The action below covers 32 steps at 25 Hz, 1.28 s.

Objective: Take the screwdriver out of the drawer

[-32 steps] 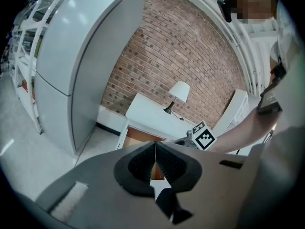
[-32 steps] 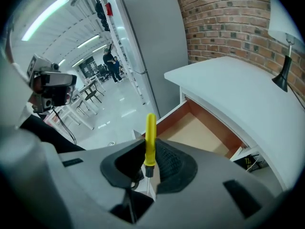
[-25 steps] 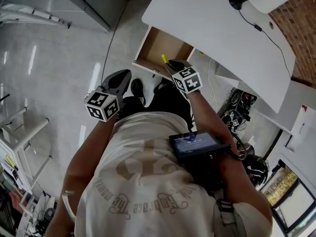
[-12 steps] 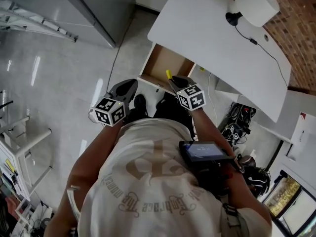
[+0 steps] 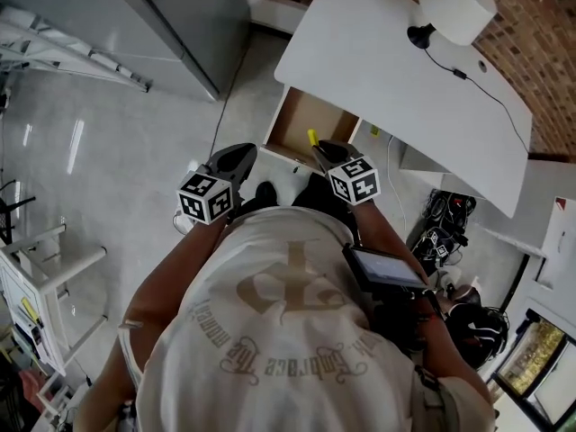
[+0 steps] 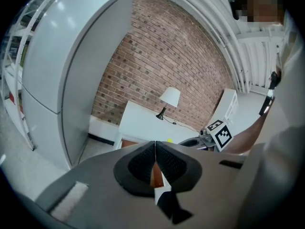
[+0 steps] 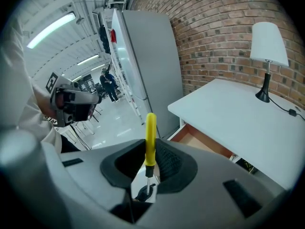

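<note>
Between the pads of the right tongs (image 7: 151, 150) sits the screwdriver (image 7: 150, 140), clamped at the lower part of its yellow handle. The handle tip stands out past the tongs' ends and the thin metal shaft runs back toward the camera. From the head view only the yellow tip (image 5: 311, 139) shows, poking out ahead of the right tongs (image 5: 326, 151) and lying against the front edge of the open drawer (image 5: 301, 120); how high it is above the drawer cannot be told there. The right gripper view puts the drawer (image 7: 205, 144) beyond the tongs and off to the right, its wooden inside bare where it shows.

The left tongs (image 6: 155, 149) are closed pad to pad with nothing between them. In the head view they (image 5: 236, 156) hang over the floor, left of the drawer and well apart from it.

The drawer hangs under a white desk (image 5: 396, 70). On the desk's far end stands a lamp (image 5: 454, 7) with a white shade and black foot, and a thin dark cable (image 5: 486, 66) trails from it across the top. Only the gripper views show the lamp (image 7: 268, 44) side-on against the brick wall (image 7: 214, 27). A tall grey cabinet (image 7: 152, 56) stands just beside the desk. The floor (image 5: 108, 151) is pale, glossy and streaked with reflected light.
</note>
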Available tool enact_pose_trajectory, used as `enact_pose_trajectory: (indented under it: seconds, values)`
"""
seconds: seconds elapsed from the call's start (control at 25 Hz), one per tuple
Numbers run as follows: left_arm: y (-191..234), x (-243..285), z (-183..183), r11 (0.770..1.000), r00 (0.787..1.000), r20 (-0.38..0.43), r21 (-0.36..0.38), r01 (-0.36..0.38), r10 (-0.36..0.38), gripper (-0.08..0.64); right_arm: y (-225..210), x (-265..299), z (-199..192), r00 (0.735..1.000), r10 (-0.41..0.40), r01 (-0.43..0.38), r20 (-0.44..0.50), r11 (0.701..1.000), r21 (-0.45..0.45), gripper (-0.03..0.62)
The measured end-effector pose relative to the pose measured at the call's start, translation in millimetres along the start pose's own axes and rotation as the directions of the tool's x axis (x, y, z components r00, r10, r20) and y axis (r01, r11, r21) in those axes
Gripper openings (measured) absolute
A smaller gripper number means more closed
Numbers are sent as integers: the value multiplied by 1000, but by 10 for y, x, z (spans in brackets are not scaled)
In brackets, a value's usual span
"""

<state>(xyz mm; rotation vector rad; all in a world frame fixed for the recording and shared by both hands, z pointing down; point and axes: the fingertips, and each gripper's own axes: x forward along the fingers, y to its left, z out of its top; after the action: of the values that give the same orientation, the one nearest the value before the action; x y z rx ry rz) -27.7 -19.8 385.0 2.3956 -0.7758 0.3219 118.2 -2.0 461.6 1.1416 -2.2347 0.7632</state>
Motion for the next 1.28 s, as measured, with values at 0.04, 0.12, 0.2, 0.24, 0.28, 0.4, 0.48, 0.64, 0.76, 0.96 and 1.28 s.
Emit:
enact_pose_trajectory:
  seconds: [0.04, 0.12, 0.2, 0.24, 0.28, 0.4, 0.48, 0.64, 0.76, 0.96, 1.28]
  values:
    - [-12, 4, 10, 1000, 1000, -2, 8, 7, -7, 9, 12, -25, -6, 1000, -4, 4, 4, 1000, 3, 52]
    - [-32, 10, 20, 1000, 1000, -7, 21, 23, -22, 9, 48, -75, -20, 1000, -14, 14, 11, 1000, 7, 52]
    - [-17, -1, 44, 999, 999, -12, 33, 35, -34, 8, 93, -84, -5, 1000, -21, 21, 23, 1000, 10, 52]
    - [-9, 2, 63, 998, 999, -14, 40, 39, -39, 9, 104, -87, 10, 999, -24, 24, 30, 1000, 13, 52]
    - [-14, 19, 82, 998, 999, -16, 47, 44, -44, 9, 100, -101, 24, 999, -29, 29, 36, 999, 17, 52]
    - [-119, 112, 84, 995, 997, -26, 65, 69, -67, 9, 53, -221, -16, 998, -51, 50, 48, 998, 32, 52]
    - [-212, 162, 54, 993, 995, -36, 74, 90, -88, 9, 25, -321, -76, 996, -70, 67, 58, 996, 54, 52]
    - [-345, 203, 22, 987, 991, -54, 91, 130, -125, 9, -10, -482, -80, 988, -108, 95, 107, 988, 120, 52]
    - [-425, 222, -3, 983, 987, -67, 103, 153, -147, 9, -1, -592, -30, 981, -128, 106, 149, 983, 147, 52]
    - [-568, 292, 37, 976, 985, -59, 135, 169, -162, 9, -2, -803, 118, 962, -142, 107, 235, 982, 157, 52]
    - [-768, 393, 92, 970, 983, -42, 161, 182, -177, 9, -23, -1127, 171, 930, -166, 114, 328, 979, 172, 52]
